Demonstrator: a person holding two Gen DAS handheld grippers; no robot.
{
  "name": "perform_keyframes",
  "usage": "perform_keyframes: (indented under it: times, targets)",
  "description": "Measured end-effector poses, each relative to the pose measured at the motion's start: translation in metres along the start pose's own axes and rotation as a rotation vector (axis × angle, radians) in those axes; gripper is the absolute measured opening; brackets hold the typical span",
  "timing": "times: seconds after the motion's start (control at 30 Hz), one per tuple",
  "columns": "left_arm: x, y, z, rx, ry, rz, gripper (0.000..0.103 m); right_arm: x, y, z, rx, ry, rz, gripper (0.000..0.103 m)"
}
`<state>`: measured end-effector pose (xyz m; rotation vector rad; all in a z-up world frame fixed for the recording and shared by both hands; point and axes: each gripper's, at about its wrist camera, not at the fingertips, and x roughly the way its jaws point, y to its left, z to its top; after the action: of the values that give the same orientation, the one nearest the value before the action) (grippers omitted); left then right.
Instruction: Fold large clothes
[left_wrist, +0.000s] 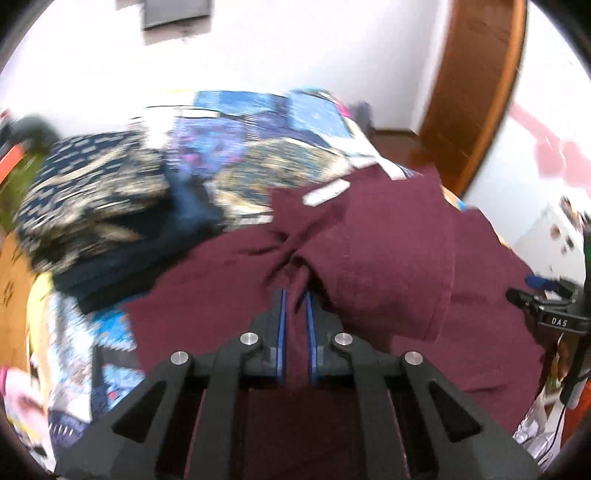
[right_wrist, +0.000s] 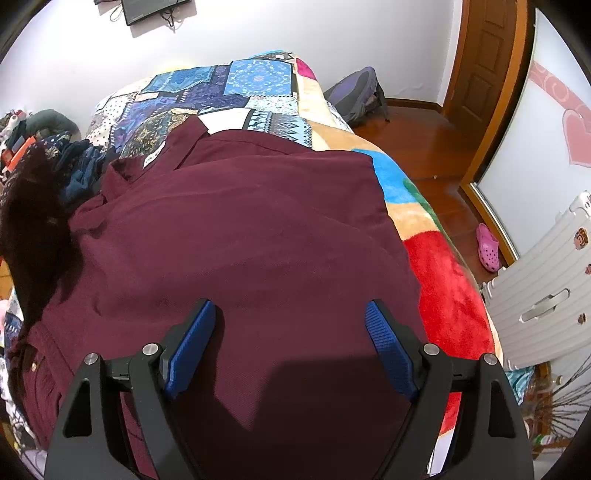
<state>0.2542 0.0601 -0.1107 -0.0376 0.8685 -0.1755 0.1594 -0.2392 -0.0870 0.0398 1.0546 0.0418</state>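
Note:
A large maroon shirt (right_wrist: 236, 229) lies spread on a bed, its collar and white label at the far end. In the left wrist view my left gripper (left_wrist: 295, 295) is shut on a bunched fold of the maroon shirt (left_wrist: 369, 258), lifting it into a ridge. My right gripper (right_wrist: 291, 314) is open just above the shirt's near part, its blue pads (right_wrist: 192, 339) wide apart and holding nothing. The right gripper's black body (left_wrist: 550, 314) also shows at the right edge of the left wrist view.
The bed has a blue patchwork cover (right_wrist: 229, 88) and a bright fleece blanket (right_wrist: 443, 295) at its right side. A pile of dark patterned clothes (left_wrist: 96, 199) lies left of the shirt. A backpack (right_wrist: 358, 96), pink shoe (right_wrist: 487, 247), white drawer unit (right_wrist: 546, 295) and wooden door (right_wrist: 484, 55) stand to the right.

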Motion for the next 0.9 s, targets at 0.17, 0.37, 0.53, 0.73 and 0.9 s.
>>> perform_keyframes:
  times: [0.17,0.37,0.53,0.73,0.9]
  targets:
    - [-0.016,0.056,-0.029,-0.125,0.013,0.084,0.01,0.002,0.002,0.001,0.013,-0.006,-0.009,0.084]
    - [-0.003,0.102,-0.087,-0.284,0.12,0.139,0.01,0.001,0.002,-0.001,0.012,-0.009,-0.018,0.084]
    - [-0.001,0.124,-0.117,-0.367,0.172,0.18,0.01,0.0,0.003,0.0,0.009,-0.007,-0.028,0.084]
    - [-0.015,0.131,-0.108,-0.335,0.15,0.224,0.019,-0.001,0.007,0.007,-0.022,0.021,-0.048,0.084]
    - [-0.026,0.123,-0.08,-0.283,0.054,0.233,0.06,-0.008,0.013,0.015,-0.086,0.001,-0.074,0.084]
